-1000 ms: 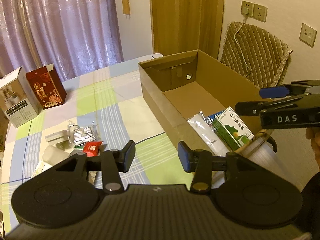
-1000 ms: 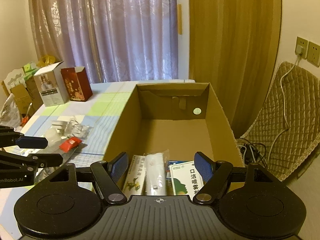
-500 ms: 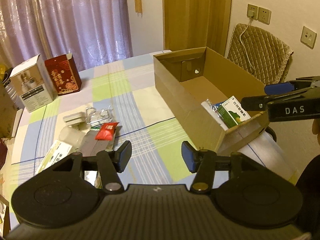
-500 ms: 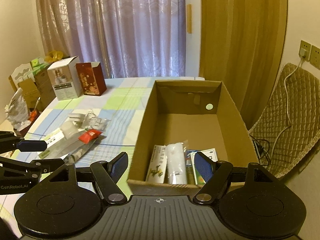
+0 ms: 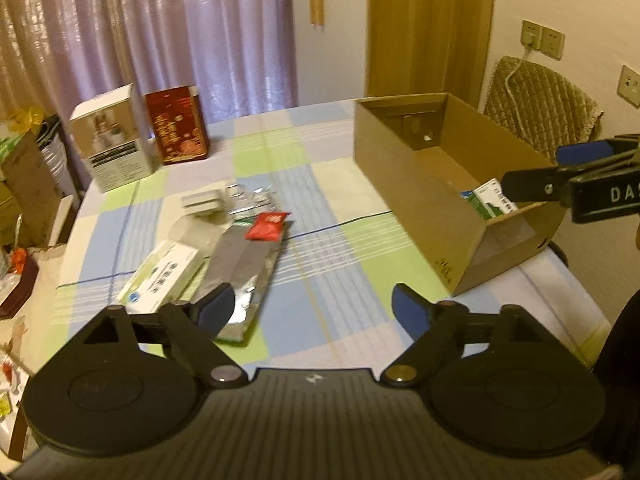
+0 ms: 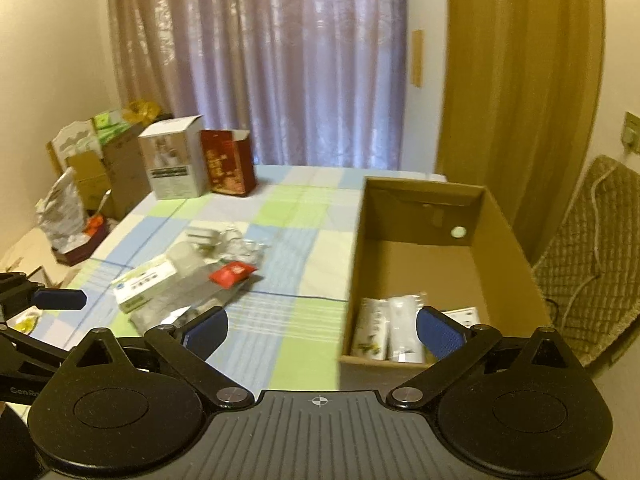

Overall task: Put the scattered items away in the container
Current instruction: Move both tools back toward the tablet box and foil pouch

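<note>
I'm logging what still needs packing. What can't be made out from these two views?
- Cardboard box contents: left wrist view, near wall hides most.
- Green-and-white box: right wrist view, right gripper finger covers it.
- Clear packets: both views, too blurred to count.
- Red sachet print: unreadable.

The cardboard box point(image 6: 420, 264) sits on the right side of the surface point(image 6: 304, 336), open at the top. Inside it, against the near wall, packets point(image 6: 390, 328) lie side by side. Left of the box, well apart from it, a heap of loose items lies on the surface: a sachet point(image 5: 267, 225) on top of a foil pouch point(image 5: 240, 276), a flat carton point(image 5: 160, 278) just left of the pouch, and hooks point(image 5: 248, 200) behind them. Two upright boxes point(image 5: 140, 136) stand side by side at the far left corner.
</note>
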{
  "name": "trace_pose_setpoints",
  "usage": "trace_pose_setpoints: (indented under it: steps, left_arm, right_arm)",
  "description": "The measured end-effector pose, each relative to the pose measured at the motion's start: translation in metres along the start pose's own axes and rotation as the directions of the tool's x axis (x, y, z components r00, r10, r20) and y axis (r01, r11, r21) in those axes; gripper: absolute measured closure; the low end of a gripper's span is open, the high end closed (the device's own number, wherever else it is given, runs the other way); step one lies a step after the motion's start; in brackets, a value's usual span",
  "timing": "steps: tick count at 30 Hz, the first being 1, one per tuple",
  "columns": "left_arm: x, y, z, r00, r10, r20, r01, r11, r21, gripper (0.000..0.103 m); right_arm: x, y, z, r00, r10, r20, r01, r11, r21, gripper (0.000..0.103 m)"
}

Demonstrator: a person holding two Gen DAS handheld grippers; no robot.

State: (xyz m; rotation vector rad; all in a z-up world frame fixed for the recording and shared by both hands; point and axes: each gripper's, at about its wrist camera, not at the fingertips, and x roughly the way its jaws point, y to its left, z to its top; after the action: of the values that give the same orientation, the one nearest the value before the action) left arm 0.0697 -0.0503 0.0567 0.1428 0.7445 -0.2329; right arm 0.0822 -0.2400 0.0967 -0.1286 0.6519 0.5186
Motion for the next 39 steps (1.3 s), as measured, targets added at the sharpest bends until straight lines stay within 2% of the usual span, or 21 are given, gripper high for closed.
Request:
trace_pose_setpoints:
  steps: [6, 20, 30, 39]
  left_arm:
    - [-0.006, 0.034, -0.020, 0.998, 0.067, -0.022, -0.067, 0.997, -0.023, 0.004]
    - [0.005, 0.104, -0.039, 0.985, 0.153, -0.081, -0.156, 0.987, -0.032, 0.001]
    - [0.056, 0.139, -0.048, 0.976, 0.179, -0.122, -0.175, 0.984, 0.041, 0.001]
    - [0.097, 0.186, -0.052, 0.963, 0.237, -0.124, -0.245, 0.968, -0.054, 0.001]
  right_arm:
    - [0.007, 0.032, 0.000, 0.998, 0.057, -0.012, -0.057, 0.998, -0.034, 0.000]
    - [0.048, 0.089, -0.004, 0.986, 0.139, -0.087, -0.145, 0.988, -0.062, 0.000]
    - [0.129, 0.108, -0.006, 0.969, 0.151, -0.196, -0.147, 0.988, 0.036, 0.000]
    - [0.216, 0.132, -0.007, 0.950, 0.171, -0.260, -0.139, 0.981, 0.138, 0.000]
